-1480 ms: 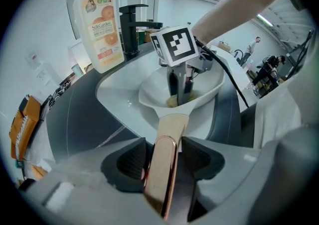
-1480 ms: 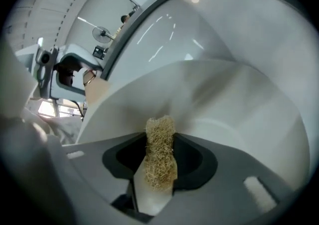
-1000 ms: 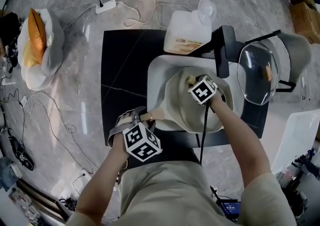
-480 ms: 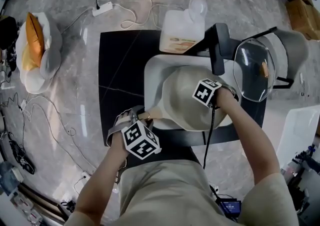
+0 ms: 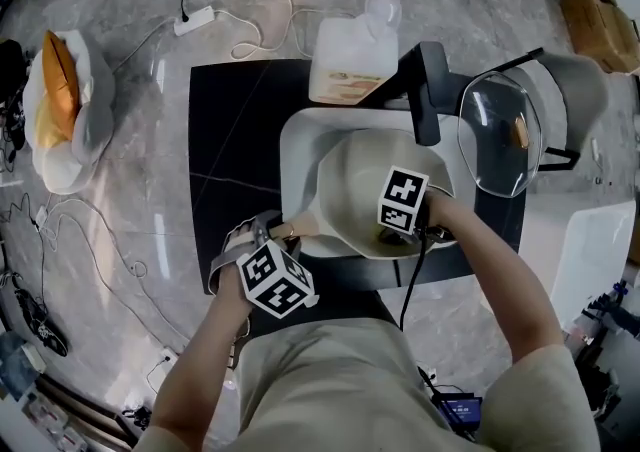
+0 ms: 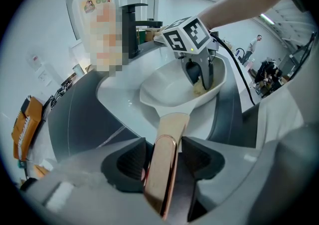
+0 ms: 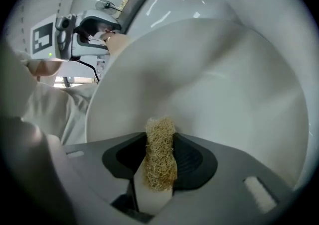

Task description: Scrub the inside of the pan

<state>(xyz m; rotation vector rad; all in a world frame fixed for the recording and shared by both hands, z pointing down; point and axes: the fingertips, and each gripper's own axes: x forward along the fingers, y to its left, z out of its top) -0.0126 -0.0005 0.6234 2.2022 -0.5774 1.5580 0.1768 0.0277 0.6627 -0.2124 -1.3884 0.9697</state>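
The pan [image 5: 360, 185] sits tilted inside the white sink basin [image 5: 298, 145], its pale bowl over the basin's middle and its copper-coloured handle [image 6: 167, 162] reaching out over the basin's near-left rim. The left gripper [image 6: 163, 158] is clamped on that handle, one pad on each side. The right gripper [image 7: 160, 157] is pinched on a fibrous scrub sponge [image 7: 160, 137] and reaches into the bowl at the near-right part of the basin, where the sponge seems to meet the pan's inner wall.

The main risk is the pan turning. The handle looks smooth and glossy, and only two narrow pads hold it; a hard stroke against the sloping wall, far from the handle, could twist the pan in the pads or slide the handle out, dropping the bowl onto the basin.

The sponge is the second weak point. It is held by a thin end, with little of it standing proud of the jaws. Dragging it sideways could fold it over or pull it free, and then the hard jaw tips, not the fibres, would rub the coating.

The right gripper's cable [image 5: 408, 280] hangs over the basin's near rim and could catch on the pan's edge during a long pull.

A wide stroke also has neighbours: the black faucet [image 5: 430, 90] at the basin's far-right edge, the soap bottle [image 5: 350, 60] just behind the basin, and the glass lid [image 5: 495, 135] to its right could all be knocked.
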